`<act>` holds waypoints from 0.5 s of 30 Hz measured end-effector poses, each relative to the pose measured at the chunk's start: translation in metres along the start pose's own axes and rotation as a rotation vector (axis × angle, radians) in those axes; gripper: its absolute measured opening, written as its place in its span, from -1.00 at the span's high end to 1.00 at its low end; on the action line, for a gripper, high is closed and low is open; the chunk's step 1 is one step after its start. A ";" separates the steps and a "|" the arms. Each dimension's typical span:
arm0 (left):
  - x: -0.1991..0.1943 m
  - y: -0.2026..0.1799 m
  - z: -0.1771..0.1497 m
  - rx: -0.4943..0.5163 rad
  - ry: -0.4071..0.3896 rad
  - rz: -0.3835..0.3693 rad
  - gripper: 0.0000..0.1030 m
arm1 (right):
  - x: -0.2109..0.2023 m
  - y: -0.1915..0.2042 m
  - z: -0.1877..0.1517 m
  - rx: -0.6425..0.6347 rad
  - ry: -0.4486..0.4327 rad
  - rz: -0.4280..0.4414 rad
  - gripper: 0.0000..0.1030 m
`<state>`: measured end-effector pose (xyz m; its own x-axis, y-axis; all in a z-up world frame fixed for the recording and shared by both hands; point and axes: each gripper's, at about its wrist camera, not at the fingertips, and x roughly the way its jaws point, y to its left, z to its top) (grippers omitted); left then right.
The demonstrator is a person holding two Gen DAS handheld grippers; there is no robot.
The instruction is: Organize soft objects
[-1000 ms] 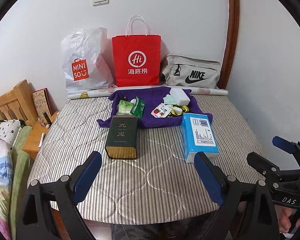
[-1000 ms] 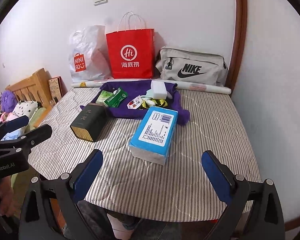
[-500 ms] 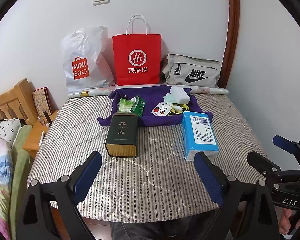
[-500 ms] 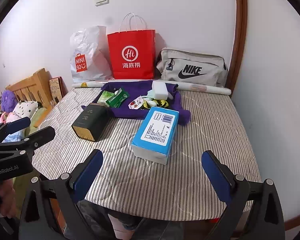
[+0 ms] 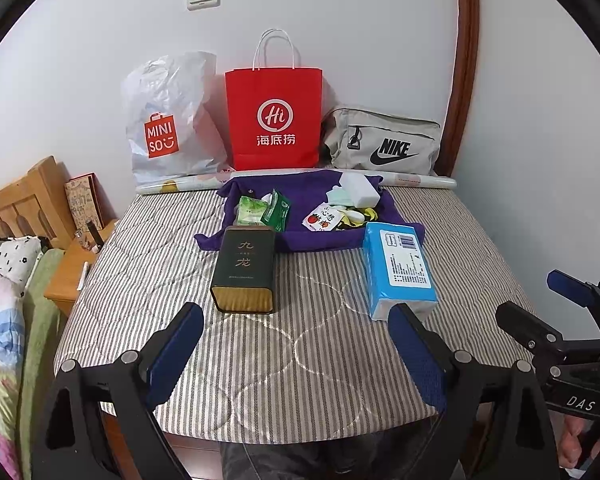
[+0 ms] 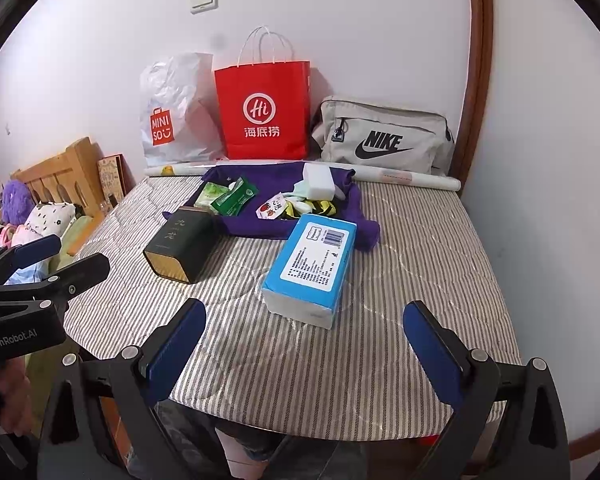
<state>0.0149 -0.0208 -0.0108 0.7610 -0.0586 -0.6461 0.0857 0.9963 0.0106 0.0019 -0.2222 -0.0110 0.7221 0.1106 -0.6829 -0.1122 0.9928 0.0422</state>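
Claws (image 5: pixel 296 344) wide before tissue pack (image 5: pixel 398 268)

Home bedroom: wooden headboard (image 5: pixel 18 204), pillows (image 5: pixel 14 254), striped quilted mattress (image 5: pixel 312 344), shopping bags (image 5: pixel 274 118) against wall.

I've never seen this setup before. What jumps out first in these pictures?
The bright red bag standing against the wall, between a white Miniso bag and a grey Nike bag. In front, on the striped table, lie a blue tissue pack, a dark green tin and a purple cloth strewn with small packets.
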 end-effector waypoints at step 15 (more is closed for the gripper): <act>-0.001 0.000 -0.001 0.000 -0.002 -0.001 -0.82 | -0.005 0.000 0.000 -0.001 -0.010 0.005 -0.90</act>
<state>0.0132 -0.0211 -0.0108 0.7623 -0.0594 -0.6445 0.0864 0.9962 0.0103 -0.0014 -0.2232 -0.0078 0.7281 0.1157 -0.6757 -0.1161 0.9922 0.0447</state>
